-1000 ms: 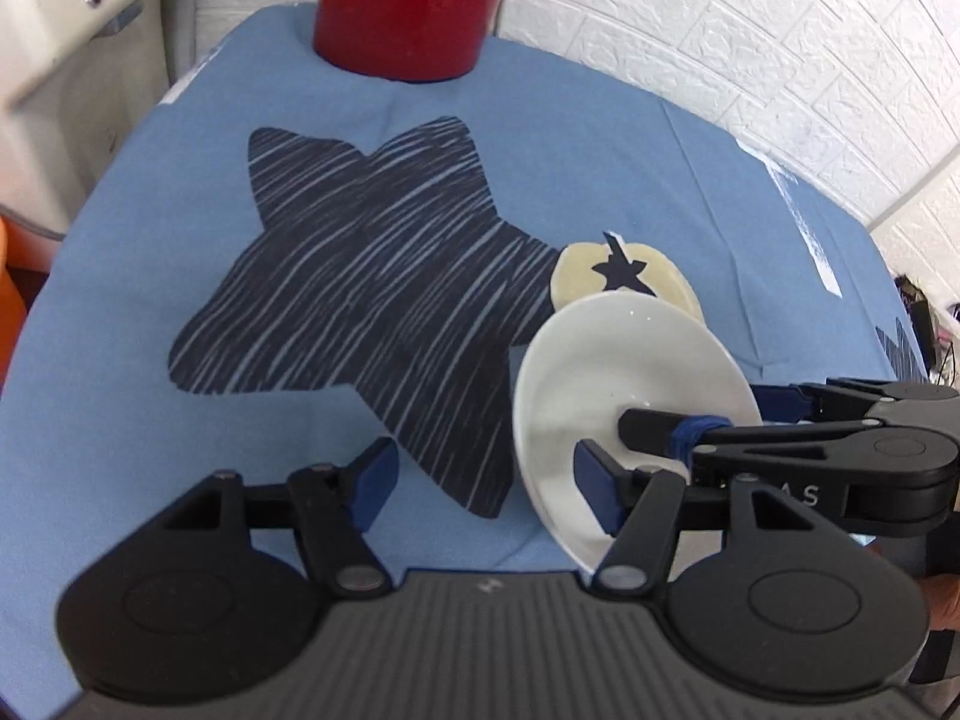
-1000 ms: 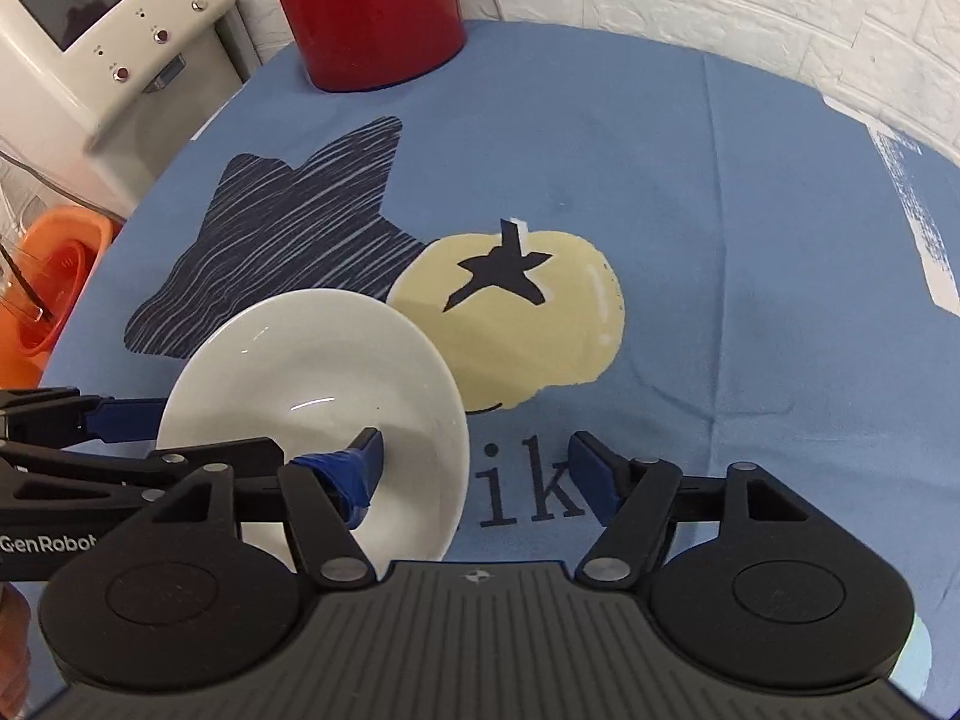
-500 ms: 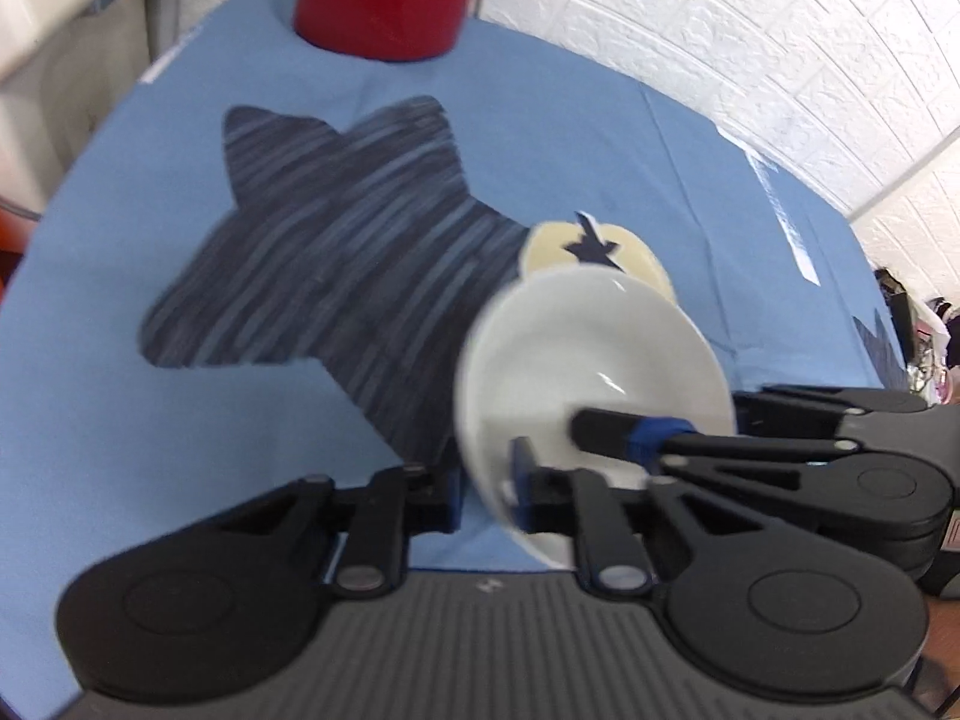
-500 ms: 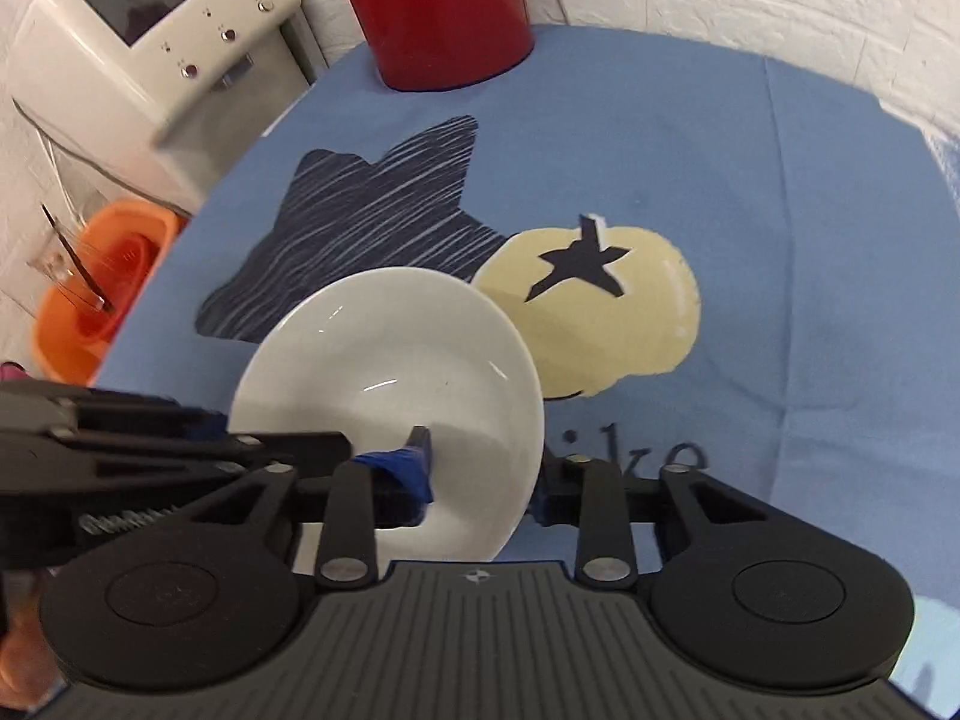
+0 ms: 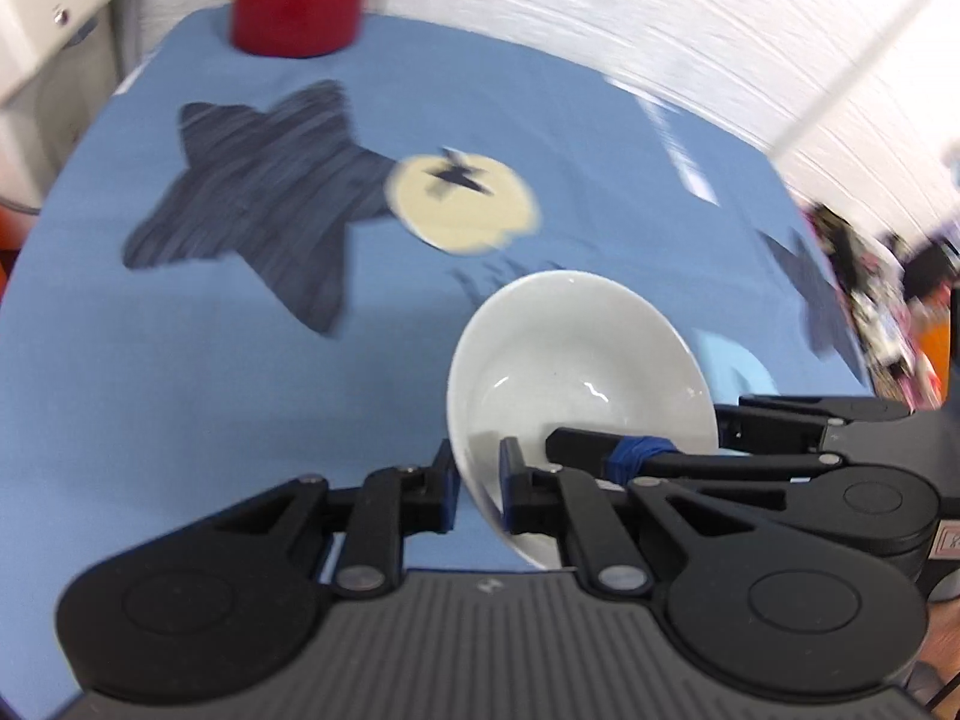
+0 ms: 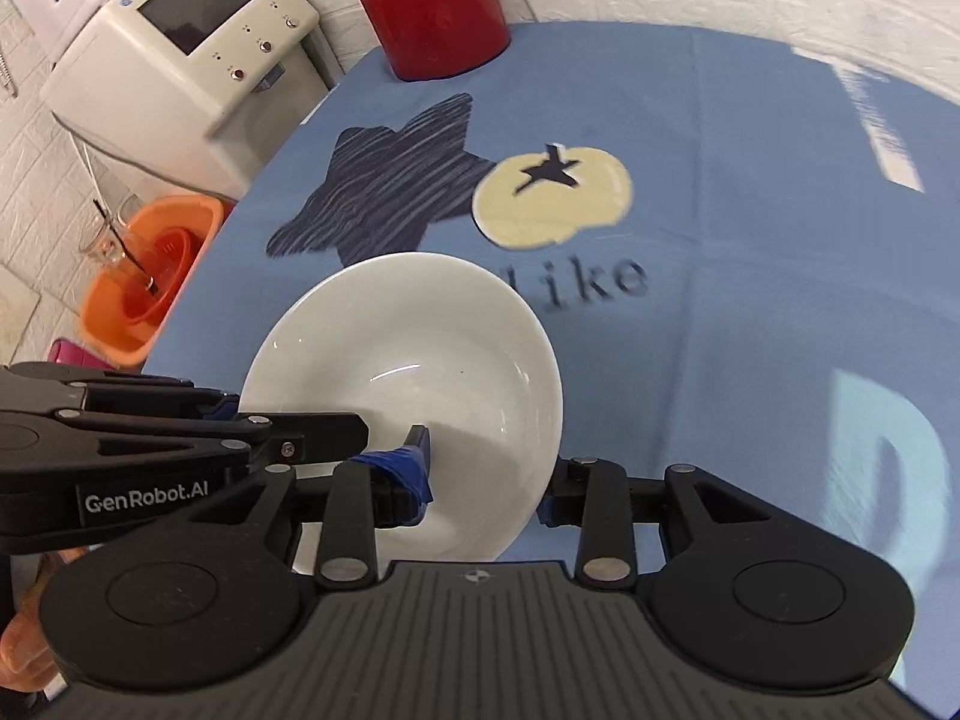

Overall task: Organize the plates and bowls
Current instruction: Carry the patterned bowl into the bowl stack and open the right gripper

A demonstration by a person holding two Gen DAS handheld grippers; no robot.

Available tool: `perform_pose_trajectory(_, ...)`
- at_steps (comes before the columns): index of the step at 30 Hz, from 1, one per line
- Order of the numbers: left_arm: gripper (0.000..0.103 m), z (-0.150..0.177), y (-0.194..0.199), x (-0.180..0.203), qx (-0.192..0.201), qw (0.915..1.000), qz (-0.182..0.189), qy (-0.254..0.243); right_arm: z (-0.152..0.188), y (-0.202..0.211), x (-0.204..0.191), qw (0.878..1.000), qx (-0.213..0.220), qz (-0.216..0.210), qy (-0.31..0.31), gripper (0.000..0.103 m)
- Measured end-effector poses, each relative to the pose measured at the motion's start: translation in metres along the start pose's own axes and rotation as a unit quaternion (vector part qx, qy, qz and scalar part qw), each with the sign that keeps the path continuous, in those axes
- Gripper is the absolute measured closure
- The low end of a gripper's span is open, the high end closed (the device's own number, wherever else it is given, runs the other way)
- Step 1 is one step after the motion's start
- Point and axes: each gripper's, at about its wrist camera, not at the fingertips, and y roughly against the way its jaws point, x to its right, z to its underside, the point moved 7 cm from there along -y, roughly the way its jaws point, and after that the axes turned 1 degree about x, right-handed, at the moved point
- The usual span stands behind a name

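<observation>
1. Blue cloth (image 6: 750, 192) covered the table, bare near its middle, probably where the dish would go.
2. White bowl (image 6: 408, 372) hung tilted above the near side, gripped at two rim spots, likely for steadiness.
3. Left gripper (image 5: 477, 483) had its jaws pinching the bowl's near rim.
4. Right gripper (image 6: 486, 480) pinched the rim too.

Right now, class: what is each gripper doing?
Left gripper: shut on the white ceramic bowl.
Right gripper: shut on the same bowl.
</observation>
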Motion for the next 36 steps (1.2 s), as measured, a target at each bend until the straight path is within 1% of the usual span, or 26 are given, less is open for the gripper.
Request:
perform_pose_trajectory(5, 0.097, 0.056, 0.027, 0.065, -0.005, 0.9986, 0.030, -0.043, 0.062, 0.067, 0.011, 0.999, 0.010, 0.035, -0.011, 0.082)
perform_pose_trajectory(9, 0.097, 0.105, 0.041, 0.111, -0.011, 0.9956, 0.049, -0.079, 0.114, 0.106, 0.021, 0.998, 0.018, 0.052, -0.032, 0.082)
perform_pose_trajectory(14, 0.097, 0.165, 0.046, 0.148, -0.030, 0.9918, 0.056, -0.111, 0.179, 0.129, 0.029, 0.996, 0.019, 0.060, -0.061, 0.082)
perform_pose_trajectory(18, 0.097, 0.198, 0.047, 0.162, -0.040, 0.9899, 0.056, -0.124, 0.212, 0.138, 0.033, 0.995, 0.018, 0.061, -0.073, 0.082)
perform_pose_trajectory(21, 0.097, 0.216, 0.043, 0.167, -0.045, 0.9890, 0.051, -0.131, 0.230, 0.137, 0.036, 0.995, 0.016, 0.058, -0.080, 0.082)
perform_pose_trajectory(24, 0.098, 0.225, 0.038, 0.166, -0.052, 0.9888, 0.045, -0.133, 0.241, 0.133, 0.036, 0.995, 0.014, 0.055, -0.082, 0.083)
perform_pose_trajectory(26, 0.098, 0.225, 0.039, 0.165, -0.041, 0.9885, 0.036, -0.141, 0.242, 0.132, 0.036, 0.995, 0.018, 0.049, -0.085, 0.083)
perform_pose_trajectory(28, 0.098, 0.225, 0.040, 0.164, -0.038, 0.9888, 0.033, -0.140, 0.243, 0.131, 0.036, 0.995, 0.018, 0.047, -0.084, 0.082)
perform_pose_trajectory(32, 0.096, 0.225, 0.041, 0.163, -0.037, 0.9883, 0.043, -0.142, 0.242, 0.131, 0.037, 0.995, 0.020, 0.046, -0.088, 0.082)
perform_pose_trajectory(33, 0.094, 0.225, 0.041, 0.164, -0.036, 0.9877, 0.045, -0.146, 0.242, 0.131, 0.038, 0.994, 0.021, 0.046, -0.093, 0.082)
perform_pose_trajectory(34, 0.090, 0.226, 0.042, 0.165, -0.036, 0.9869, 0.046, -0.150, 0.242, 0.131, 0.040, 0.994, 0.022, 0.046, -0.100, 0.083)
perform_pose_trajectory(36, 0.086, 0.227, 0.042, 0.165, -0.035, 0.9861, 0.048, -0.155, 0.243, 0.131, 0.042, 0.992, 0.023, 0.041, -0.113, 0.083)
